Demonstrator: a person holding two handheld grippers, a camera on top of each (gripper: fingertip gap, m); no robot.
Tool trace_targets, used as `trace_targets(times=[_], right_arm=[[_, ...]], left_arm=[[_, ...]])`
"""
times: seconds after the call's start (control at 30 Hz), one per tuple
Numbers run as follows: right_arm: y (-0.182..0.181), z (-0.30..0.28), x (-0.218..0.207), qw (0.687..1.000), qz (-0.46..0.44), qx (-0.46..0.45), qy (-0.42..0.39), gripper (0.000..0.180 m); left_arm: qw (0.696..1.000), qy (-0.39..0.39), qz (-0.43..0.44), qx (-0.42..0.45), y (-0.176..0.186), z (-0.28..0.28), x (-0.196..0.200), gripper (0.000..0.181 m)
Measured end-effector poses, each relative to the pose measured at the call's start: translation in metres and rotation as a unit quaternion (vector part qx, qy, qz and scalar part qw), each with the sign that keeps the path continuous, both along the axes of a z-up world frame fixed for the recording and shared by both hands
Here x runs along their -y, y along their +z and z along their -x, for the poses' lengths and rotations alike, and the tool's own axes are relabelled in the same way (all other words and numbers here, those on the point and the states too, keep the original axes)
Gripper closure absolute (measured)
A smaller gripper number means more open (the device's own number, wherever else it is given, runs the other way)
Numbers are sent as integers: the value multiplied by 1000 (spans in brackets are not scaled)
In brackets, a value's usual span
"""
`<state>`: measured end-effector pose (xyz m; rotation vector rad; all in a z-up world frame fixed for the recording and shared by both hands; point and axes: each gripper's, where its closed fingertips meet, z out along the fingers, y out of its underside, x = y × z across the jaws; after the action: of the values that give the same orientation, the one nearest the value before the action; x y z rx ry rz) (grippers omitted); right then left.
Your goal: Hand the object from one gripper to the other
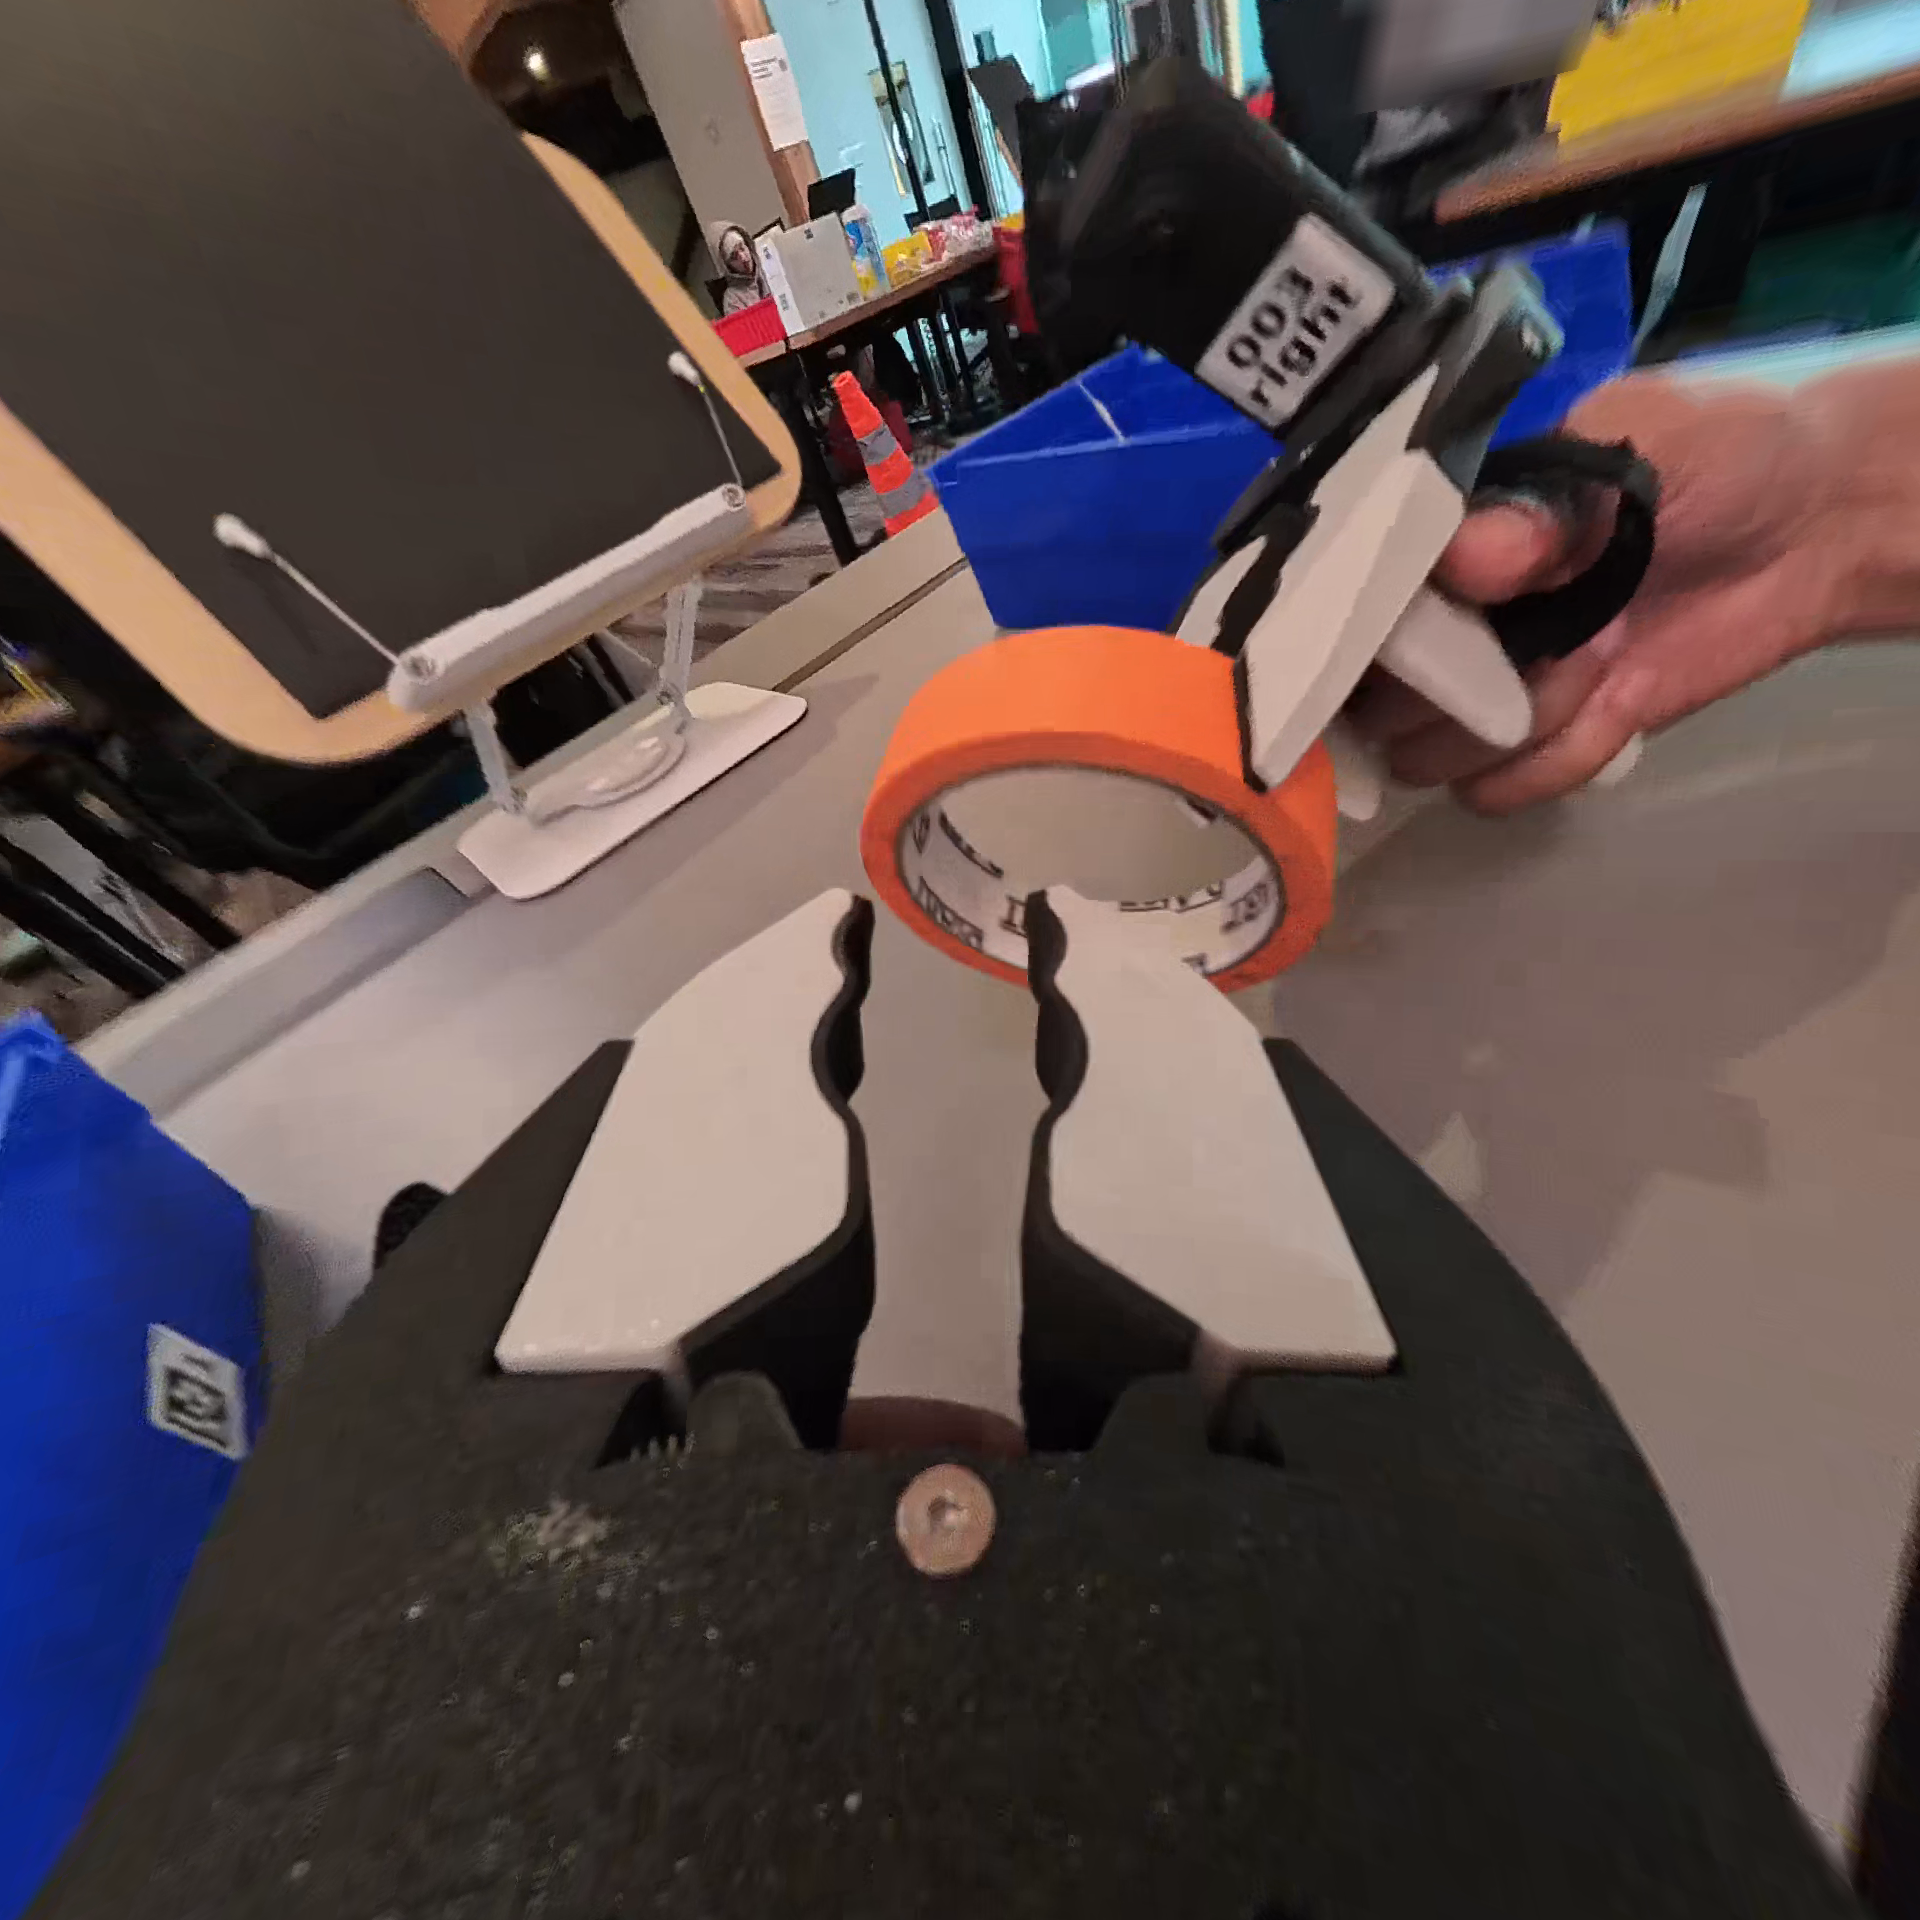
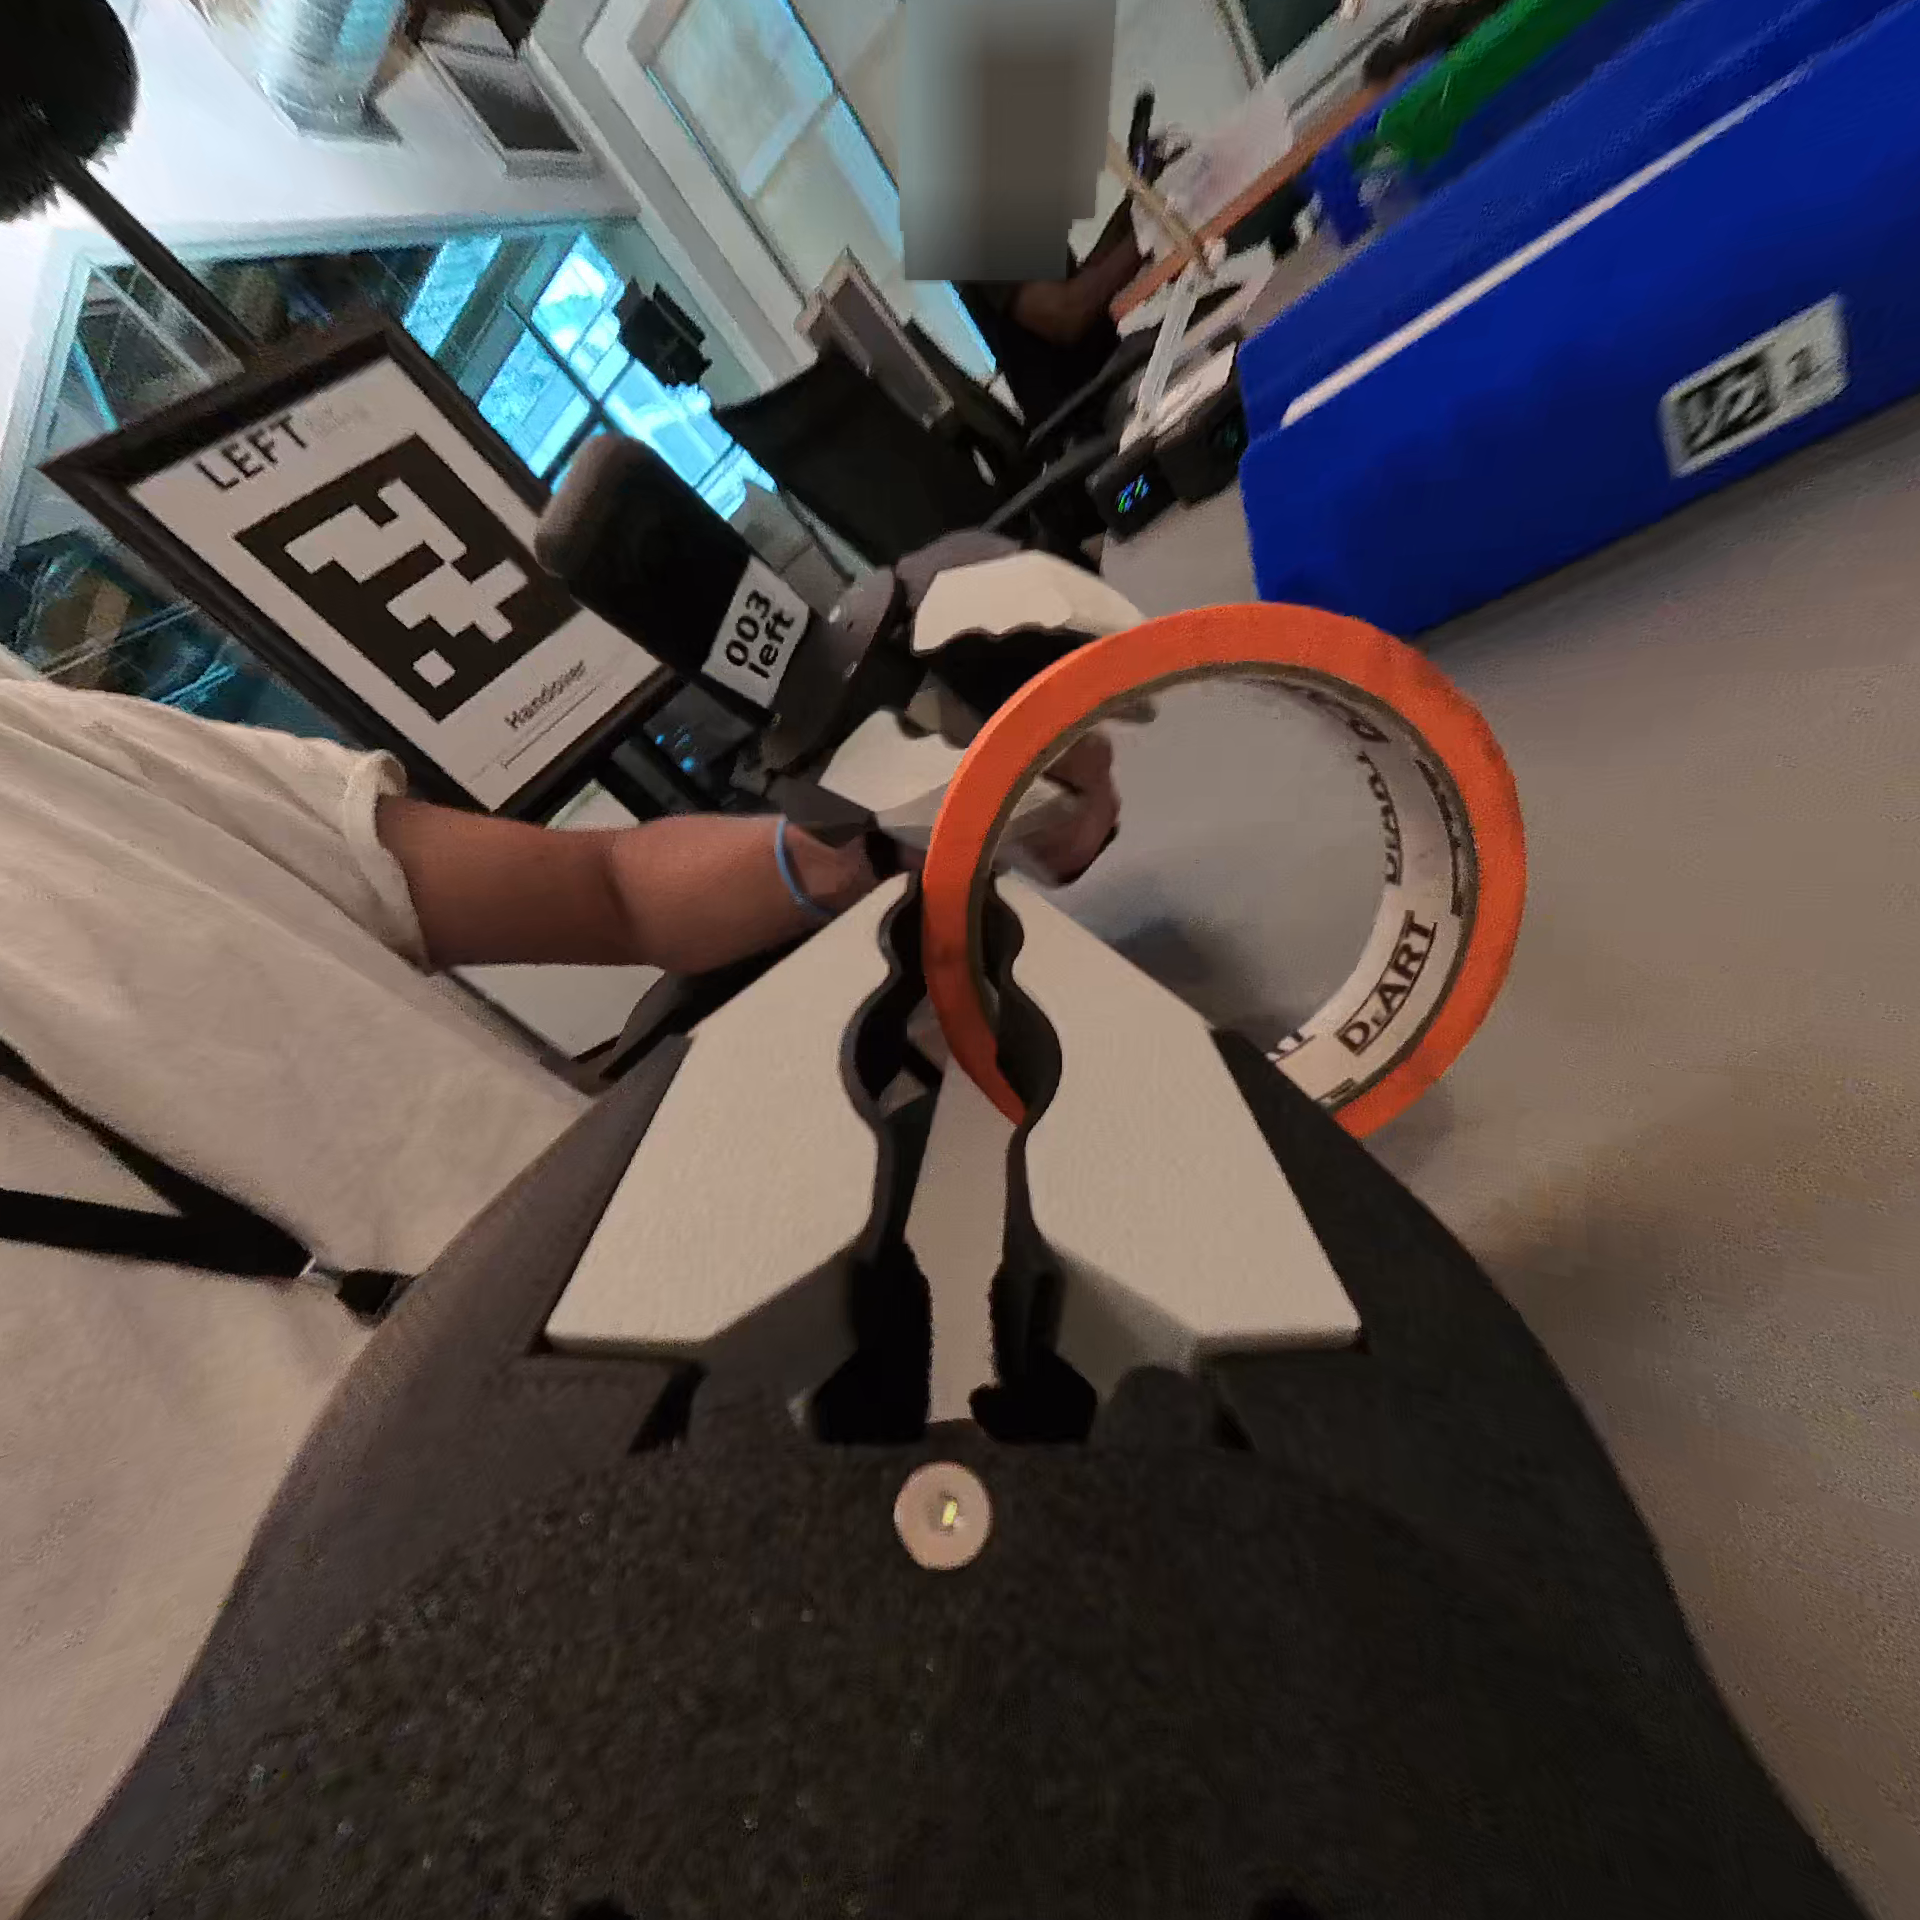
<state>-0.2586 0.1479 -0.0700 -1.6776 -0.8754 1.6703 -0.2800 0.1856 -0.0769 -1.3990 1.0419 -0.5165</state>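
Right gripper (image 2: 961, 914), in your right hand (image 1: 1704, 582), is clamped narrowly on the wall of the orange roll of masking tape (image 2: 1226, 862), one finger outside the roll and the other inside its white core. You hold the roll in the air above the grey table (image 2: 1662, 1143), its open centre turned toward the left gripper (image 1: 951, 920). Your left gripper stands partly open and holds nothing; in the left wrist view its right fingertip overlaps the near edge of the roll (image 1: 1101, 800), though whether it touches there cannot be told. Behind the roll sits a blue bin (image 1: 1091, 499), and another blue bin (image 2: 1558, 343) lies at the table's far side. A framed marker board (image 2: 364, 582) stands on a white stand (image 1: 623, 769) at the table edge.
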Motion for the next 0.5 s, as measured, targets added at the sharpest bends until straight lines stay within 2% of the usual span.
trace_targets(times=[0.07, 0.13, 0.2, 0.23, 0.33, 0.4, 0.5], right_arm=[[1, -7, -15, 999, -18, 5, -45, 170], [-17, -14, -36, 986, -71, 85, -123, 170], [-33, -14, -42, 964, -139, 162, -155, 170], [-38, -11, -42, 952, -172, 195, -160, 170], [-46, 2, -30, 907, -287, 274, -142, 170], [-45, 11, -20, 887, -334, 296, -121, 170], [-50, 18, -12, 823, -430, 361, -87, 170]], left_arm=[[996, -17, 68, 55, 10, 2, 3, 135], [989, -22, 121, 82, 15, 1, 3, 105], [991, -8, 112, 72, 16, 0, -1, 79], [995, 2, 87, 50, 13, -1, -3, 73], [996, 20, 7, -88, -12, -1, -8, 72], [981, 24, -60, -185, -30, 3, -9, 71], [963, 25, -113, -245, -44, 5, -6, 68]])
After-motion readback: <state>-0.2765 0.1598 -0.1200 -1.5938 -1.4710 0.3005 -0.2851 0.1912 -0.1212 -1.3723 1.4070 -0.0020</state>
